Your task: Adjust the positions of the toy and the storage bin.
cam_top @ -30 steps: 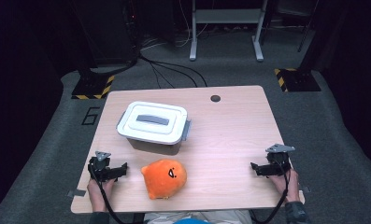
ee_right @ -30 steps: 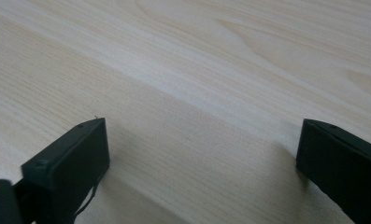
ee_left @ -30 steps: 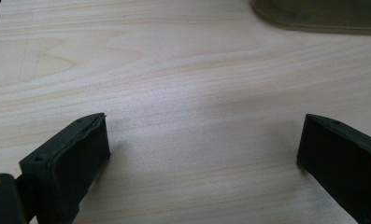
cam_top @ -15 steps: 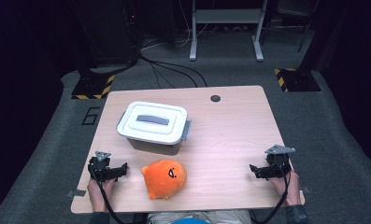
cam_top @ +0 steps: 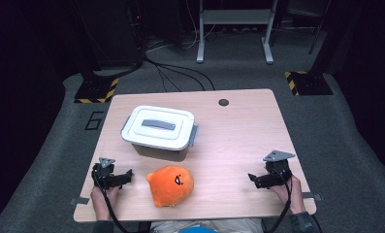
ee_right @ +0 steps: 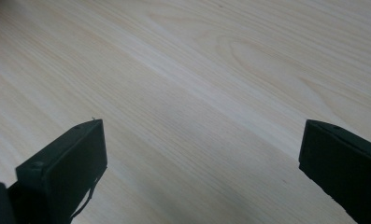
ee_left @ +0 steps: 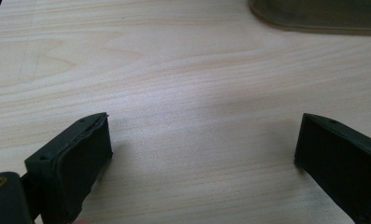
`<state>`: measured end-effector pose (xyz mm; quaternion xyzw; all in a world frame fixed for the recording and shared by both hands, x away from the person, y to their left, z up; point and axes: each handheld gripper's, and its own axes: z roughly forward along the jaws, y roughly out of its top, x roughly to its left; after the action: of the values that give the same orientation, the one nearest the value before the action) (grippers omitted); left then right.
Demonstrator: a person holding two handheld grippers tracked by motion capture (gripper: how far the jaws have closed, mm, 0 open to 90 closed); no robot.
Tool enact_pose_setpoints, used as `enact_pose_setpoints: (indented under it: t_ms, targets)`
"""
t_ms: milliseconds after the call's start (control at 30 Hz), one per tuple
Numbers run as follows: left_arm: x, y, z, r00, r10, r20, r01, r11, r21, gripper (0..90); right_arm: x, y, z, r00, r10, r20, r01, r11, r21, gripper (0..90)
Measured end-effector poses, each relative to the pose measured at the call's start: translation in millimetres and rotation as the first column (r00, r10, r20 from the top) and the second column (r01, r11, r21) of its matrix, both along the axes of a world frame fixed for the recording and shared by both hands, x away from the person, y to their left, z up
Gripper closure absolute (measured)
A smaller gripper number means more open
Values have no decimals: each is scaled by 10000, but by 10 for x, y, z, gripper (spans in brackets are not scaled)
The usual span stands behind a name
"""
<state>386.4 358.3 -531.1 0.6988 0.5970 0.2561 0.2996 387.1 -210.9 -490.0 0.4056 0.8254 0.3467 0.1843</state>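
Pale wood grain runs under both my grippers: the table (cam_top: 238,131) stands on grey carpet in a dark room, with cables and hazard-striped stand feet behind. The orange plush toy (cam_top: 170,185) lies near the front edge, face up and turned right, without a clear long axis. Behind it sits a lidded white bin (cam_top: 159,130). My left gripper (cam_top: 128,176) and right gripper (cam_top: 252,179) hold jaws spread over bare wood.

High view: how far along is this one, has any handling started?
Nothing looks done: the lid sits on the white box and the orange plush toy lies alone on the table. Nothing in hand: left gripper and right gripper rest with jaws open, empty. Any handling is left.
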Motion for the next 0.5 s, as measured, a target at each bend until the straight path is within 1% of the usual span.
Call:
enact_pose_setpoints:
  t_ms: [100, 133, 200, 300, 367, 433, 467, 500]
  targets:
    - [0, 0, 0, 10000, 8, -7, -8, 10000, -10, 37, -31, 84, 57, 9992, 386, 86, -386, 9993, -8, 1]
    - [1, 0, 0, 10000, 15, -5, -15, 10000, -6, 37, -37, 106, 69, 9990, 430, 116, -430, 9991, 60, 1]
    - [1, 0, 0, 10000, 19, -7, -19, 10000, -11, 37, -50, 143, 101, 9982, 585, 121, -585, 9983, 19, 1]
    - [2, 1, 0, 10000, 17, -9, -17, 10000, -16, 37, -68, 197, 151, 9969, 739, 255, -741, 9972, 68, 2]
    - [2, 1, 0, 10000, 22, -11, -22, 10000, -22, 37, -81, 236, 178, 9961, 831, 282, -836, 9963, 173, 3]
    - [2, 1, 0, 10000, 22, -12, -22, 10000, -20, 37, -85, 257, 189, 9955, 893, 308, -898, 9958, 151, 4]
    - [2, 1, 0, 10000, 23, -13, -23, 10000, -19, 37, -87, 302, 202, 9938, 1072, 282, -1073, 9942, 24, 4]
    - [2, 1, 0, 10000, 23, -13, -23, 10000, -19, 37, -87, 302, 202, 9938, 1072, 282, -1073, 9942, 24, 4]
